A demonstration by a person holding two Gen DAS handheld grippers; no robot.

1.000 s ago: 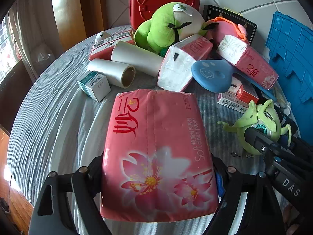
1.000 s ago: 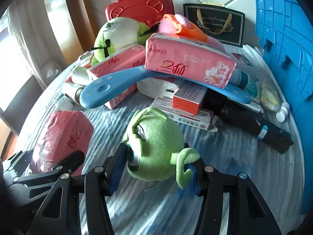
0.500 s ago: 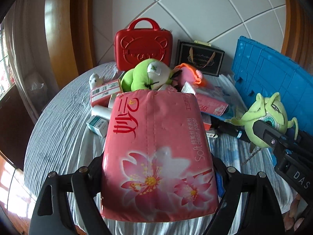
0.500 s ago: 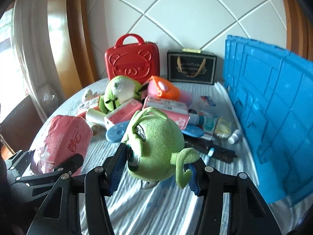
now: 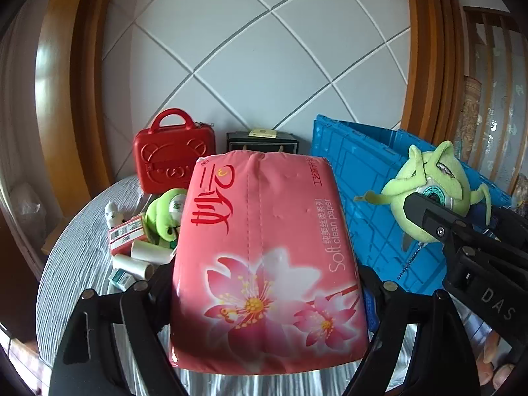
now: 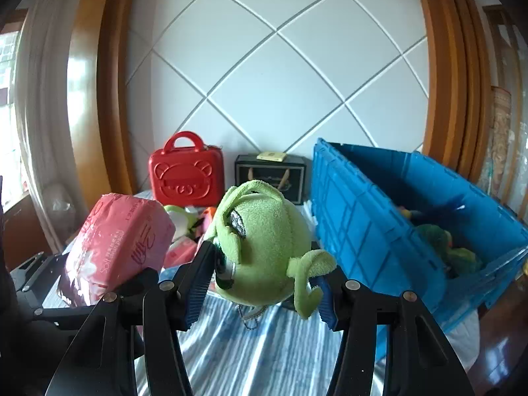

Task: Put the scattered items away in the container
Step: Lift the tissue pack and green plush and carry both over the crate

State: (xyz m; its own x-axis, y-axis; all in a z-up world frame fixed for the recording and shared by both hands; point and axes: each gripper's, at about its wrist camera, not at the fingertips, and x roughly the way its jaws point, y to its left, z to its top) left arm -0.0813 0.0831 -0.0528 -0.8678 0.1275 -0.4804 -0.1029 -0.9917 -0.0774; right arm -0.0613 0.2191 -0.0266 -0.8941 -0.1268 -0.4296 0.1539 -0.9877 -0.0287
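Note:
My left gripper (image 5: 264, 283) is shut on a pink flowered pack of tissues (image 5: 264, 257), held well above the round table (image 5: 76, 250). In the right wrist view that pack (image 6: 122, 241) hangs at the left. My right gripper (image 6: 260, 270) is shut on a green one-eyed plush toy (image 6: 264, 244), also lifted; the same toy (image 5: 429, 191) shows at the right of the left wrist view. The blue crate (image 6: 379, 224) stands to the right of both, with some soft toys inside (image 6: 445, 244).
A red bear-face case (image 5: 175, 155) and a dark gift bag (image 6: 270, 178) stand against the tiled wall. Down on the striped cloth lie a green frog plush (image 5: 165, 211), paper rolls (image 5: 138, 260), small boxes (image 5: 127, 234) and more tissue packs (image 6: 180, 250).
Both grippers rose high off the table with their loads and tilted up. The wall now fills the view, and the crate's open top has come into sight in the right wrist view.

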